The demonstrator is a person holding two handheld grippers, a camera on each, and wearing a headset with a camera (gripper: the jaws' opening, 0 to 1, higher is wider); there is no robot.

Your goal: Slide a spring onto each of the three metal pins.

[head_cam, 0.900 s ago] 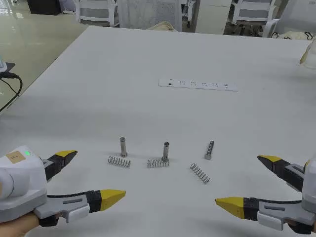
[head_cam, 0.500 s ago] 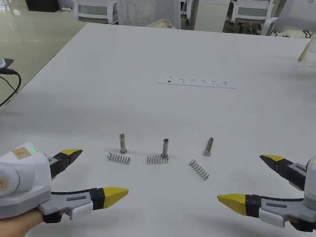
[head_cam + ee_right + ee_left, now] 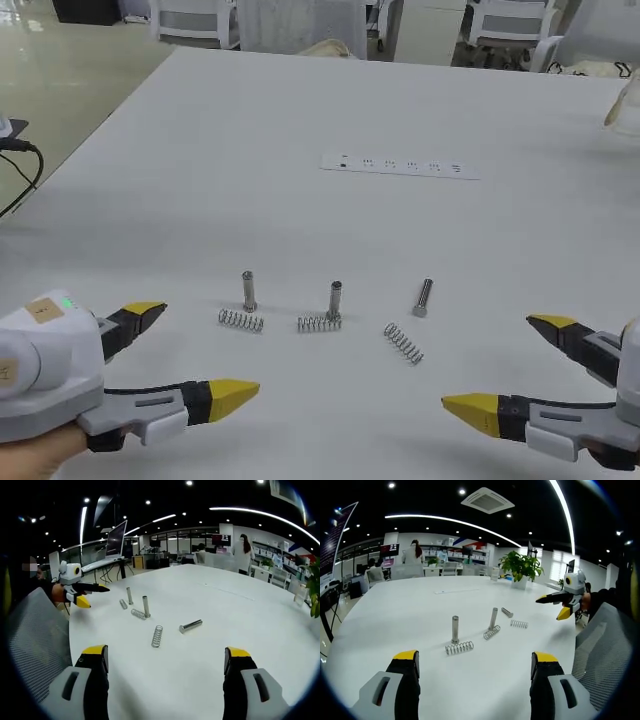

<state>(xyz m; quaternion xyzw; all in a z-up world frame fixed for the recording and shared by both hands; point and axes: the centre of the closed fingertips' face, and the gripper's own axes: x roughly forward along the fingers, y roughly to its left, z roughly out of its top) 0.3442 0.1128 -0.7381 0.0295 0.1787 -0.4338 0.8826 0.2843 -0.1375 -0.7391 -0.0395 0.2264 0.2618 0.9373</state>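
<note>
- Springs first: where does each one lie, and is any on a pin yet?
- None is. All three lie flat in a row toward the near edge of the table (image 3: 300, 120), well short of the power strip (image 3: 400, 168). The left spring (image 3: 241, 320) lies just in front of the left pin (image 3: 248, 290), which stands upright. The middle spring (image 3: 318, 323) touches the foot of the middle pin (image 3: 335, 300), also upright. The right spring (image 3: 403, 343) lies aslant, a little apart from the right pin (image 3: 423, 298), which the right gripper view shows lying on its side.
- Why that layout?
- It looks like a pairing: each spring sits next to the pin it is meant for, so a short lift should do.
- And the grippers?
- The left gripper (image 3: 205, 348) and the right gripper (image 3: 488, 362) hang low at either end of the row, jaws spread wide and holding nothing. Flanking the work that way probably leaves either one free to start.
- What may cause trouble?
- Likely the lying pin; one gripper may have to steady it while the other threads the spring.
</note>
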